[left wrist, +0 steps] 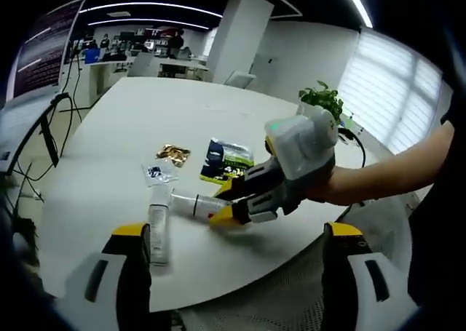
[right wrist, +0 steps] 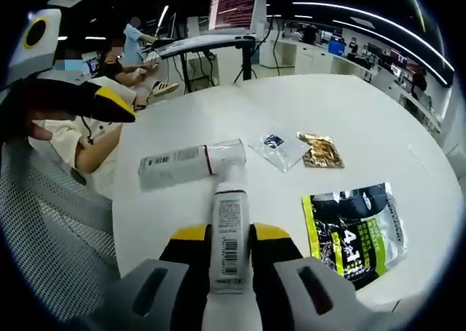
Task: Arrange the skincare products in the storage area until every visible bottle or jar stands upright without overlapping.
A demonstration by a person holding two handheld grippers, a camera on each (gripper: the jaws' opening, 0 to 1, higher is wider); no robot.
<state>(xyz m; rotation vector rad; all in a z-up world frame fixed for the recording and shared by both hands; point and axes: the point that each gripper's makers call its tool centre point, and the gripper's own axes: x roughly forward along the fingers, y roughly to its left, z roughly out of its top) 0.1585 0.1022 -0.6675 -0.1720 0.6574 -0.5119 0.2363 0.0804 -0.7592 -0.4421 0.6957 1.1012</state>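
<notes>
Jaws of the right gripper (right wrist: 230, 252), black with yellow tips, pinch a white squeeze tube with a barcode label (right wrist: 228, 233) that lies flat on the round white table (right wrist: 349, 113), pointing away from the camera. Its far end touches a second white tube with a dark band (right wrist: 191, 161), which lies crosswise, also on its side. To the right rests a black and green printed pouch (right wrist: 358, 229), and farther back a small clear sachet with a dark label (right wrist: 277, 148) sits just beside a crinkled gold foil packet (right wrist: 320, 150). In the left gripper view, the left gripper (left wrist: 237, 262) hangs over the table's near edge with jaws spread wide, holding nothing; beyond it the right gripper grips the tube near the pouch, with a leafy green potted plant (left wrist: 322, 98) at the table's far side.
</notes>
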